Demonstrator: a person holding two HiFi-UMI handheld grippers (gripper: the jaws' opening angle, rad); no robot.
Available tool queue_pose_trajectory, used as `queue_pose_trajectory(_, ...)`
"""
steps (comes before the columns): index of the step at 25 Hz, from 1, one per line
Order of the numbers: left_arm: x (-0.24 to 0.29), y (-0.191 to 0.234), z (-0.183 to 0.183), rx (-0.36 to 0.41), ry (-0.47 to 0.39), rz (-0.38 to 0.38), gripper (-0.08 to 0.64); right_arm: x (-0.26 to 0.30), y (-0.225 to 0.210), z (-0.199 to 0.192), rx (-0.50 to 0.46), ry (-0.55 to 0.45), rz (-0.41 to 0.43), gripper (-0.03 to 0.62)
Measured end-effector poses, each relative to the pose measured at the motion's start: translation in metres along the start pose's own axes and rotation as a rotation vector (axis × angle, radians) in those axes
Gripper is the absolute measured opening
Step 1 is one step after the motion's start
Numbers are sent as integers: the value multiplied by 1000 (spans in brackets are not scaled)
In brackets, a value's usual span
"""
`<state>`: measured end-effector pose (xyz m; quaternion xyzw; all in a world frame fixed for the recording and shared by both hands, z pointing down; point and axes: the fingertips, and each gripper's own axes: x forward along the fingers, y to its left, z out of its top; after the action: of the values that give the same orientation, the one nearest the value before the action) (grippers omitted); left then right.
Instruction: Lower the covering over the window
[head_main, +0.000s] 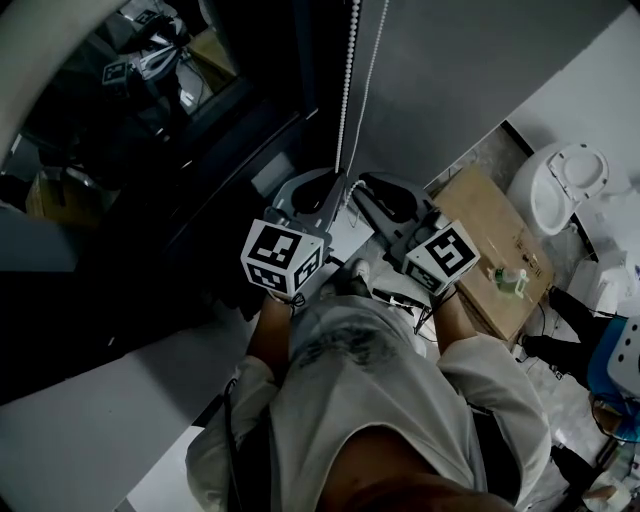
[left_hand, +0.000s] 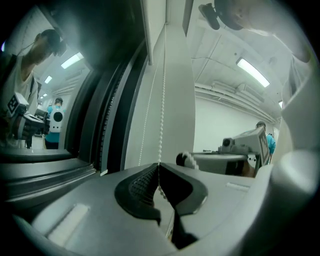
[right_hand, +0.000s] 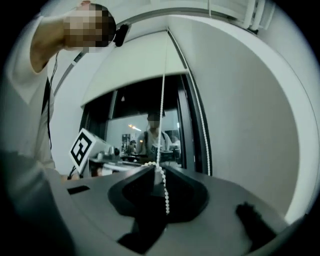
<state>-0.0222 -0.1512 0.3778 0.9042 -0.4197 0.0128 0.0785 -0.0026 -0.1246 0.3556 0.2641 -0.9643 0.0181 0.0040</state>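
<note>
- The blind (right_hand: 135, 70) covers only the top of the window (right_hand: 145, 120). Dark glass shows below its hem, so I judge most of the lowering is yet to do.
- The chain (head_main: 345, 100) hangs down the wall (head_main: 450, 60), just right of the window frame.
- The left gripper (left_hand: 159, 165) is clenched on the chain. The strand runs straight up from its tips, with a short tail of beads inside the jaws.
- The right gripper (right_hand: 154, 169), just beside it, is likewise drawn in on the chain. Its strand rises taut toward the top of the blind, and loose beads dangle behind the tips.
- The step in hand looks like hand-over-hand hauling on the chain.
- Pull straight down along the strand, not out from the wall, so the beads feed cleanly at the top.
- Have one gripper clamped whenever the other lets go to regrip higher. Otherwise the chain may run back.
- Clamp square across the chain so a bead sits against the pads. A skewed bite may slip.
- Watch the hem: if it climbs, move to the other strand (head_main: 377, 50).
- Use short, even pulls, since jerks may swing the chain. Stop when the hem reaches the bottom of the window.
</note>
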Motion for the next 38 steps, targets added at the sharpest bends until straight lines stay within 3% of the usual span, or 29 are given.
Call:
queue_pose_trajectory(6, 1, 0, 0, 0, 4, 0, 15, 9, 2, 63, -89, -96, 40, 72)
queue_pose_trajectory(16, 3, -10, -2, 14, 10, -20, 15, 33, -5, 119, -104, -218, 52, 74)
queue_pose_trajectory(19, 4, -11, -1, 8, 4, -24, 15, 34, -6, 124, -118, -226, 43, 20)
queue_pose_trajectory(24, 4, -8, -10, 9, 29, -14, 15, 38, -4, 114, -125, -192, 44, 18)
queue_pose_trajectory(38, 6, -2, -101, -50, 179, -3, 17, 45, -1, 24, -101, -4, 31, 17)
